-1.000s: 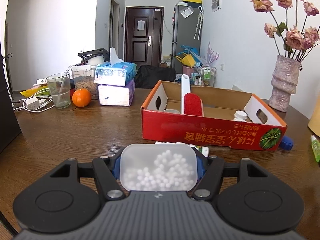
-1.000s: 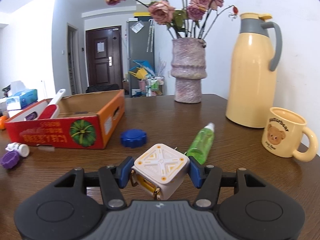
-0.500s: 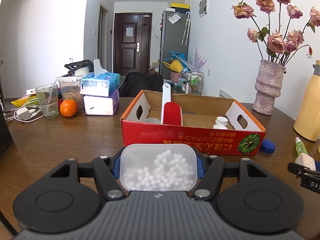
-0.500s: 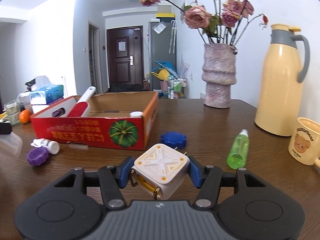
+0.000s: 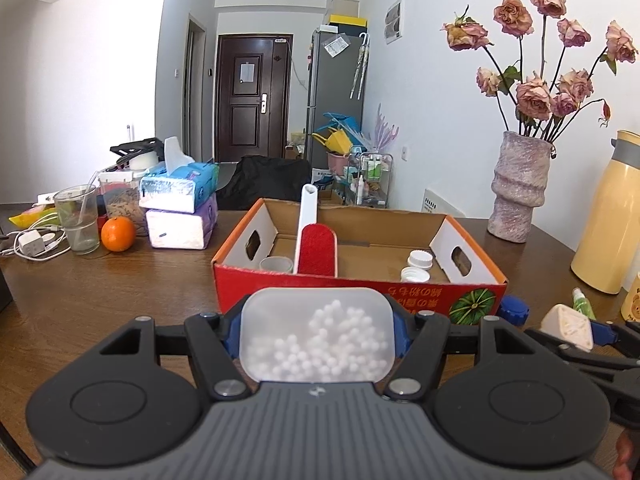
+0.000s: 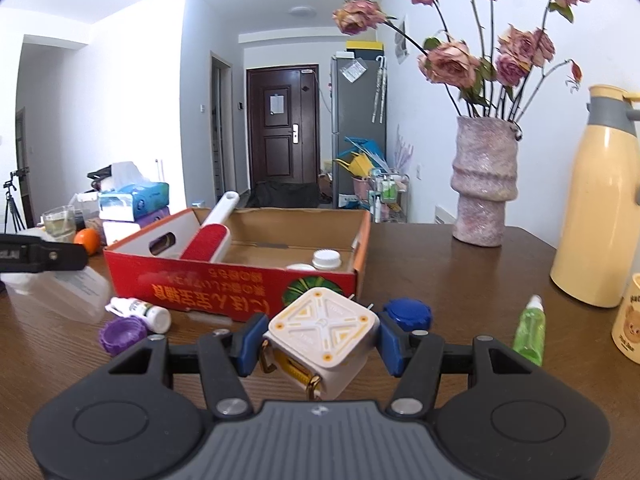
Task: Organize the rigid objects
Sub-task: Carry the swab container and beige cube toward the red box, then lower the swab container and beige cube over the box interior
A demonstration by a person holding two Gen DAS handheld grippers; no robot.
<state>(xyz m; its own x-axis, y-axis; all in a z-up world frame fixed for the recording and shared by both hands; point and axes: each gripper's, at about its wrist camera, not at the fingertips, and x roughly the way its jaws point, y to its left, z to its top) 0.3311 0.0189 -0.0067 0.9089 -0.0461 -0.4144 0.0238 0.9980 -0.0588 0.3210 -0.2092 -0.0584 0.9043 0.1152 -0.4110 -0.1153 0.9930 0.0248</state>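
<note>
A clear tub of white beads point(image 5: 316, 340) is pinched in the left hand-held gripper point(image 5: 316, 344) and a white cube point(image 6: 322, 330) in the right hand-held gripper point(image 6: 320, 340), both held before the red box point(image 6: 224, 284). The box wall could be struck if either is carried in too low, and the upright lint brush point(image 5: 316, 248) could be knocked over.

A: We see only the caps of two bottles point(image 5: 416, 266) behind the box wall point(image 5: 356, 288).

B: And our mug point(image 6: 628, 330) is cut off at the right edge; box lettering blurred.
</note>
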